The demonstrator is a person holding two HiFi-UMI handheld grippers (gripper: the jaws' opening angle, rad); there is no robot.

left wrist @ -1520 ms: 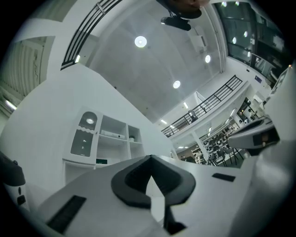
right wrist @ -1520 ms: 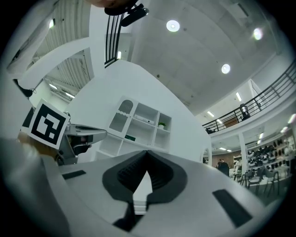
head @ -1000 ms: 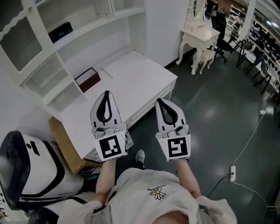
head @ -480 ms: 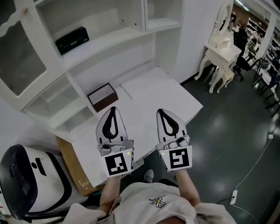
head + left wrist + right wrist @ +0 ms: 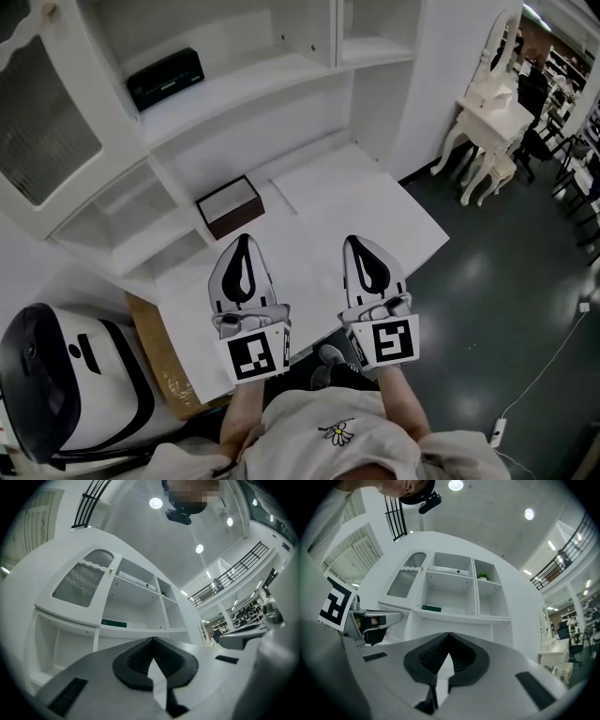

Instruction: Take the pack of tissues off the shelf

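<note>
Well beyond the left gripper (image 5: 242, 241) and right gripper (image 5: 362, 241), fingers closed on nothing, the tissue pack (image 5: 165, 79) lies on a shelf (image 5: 258, 86). Arriving closed, they could shove it deeper.

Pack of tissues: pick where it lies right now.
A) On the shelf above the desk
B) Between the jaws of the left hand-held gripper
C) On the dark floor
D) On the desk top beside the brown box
A: the dark pack of tissues lies on the white shelf above the desk. The left hand-held gripper and the right hand-held gripper are shut and empty, low over the desk.
</note>
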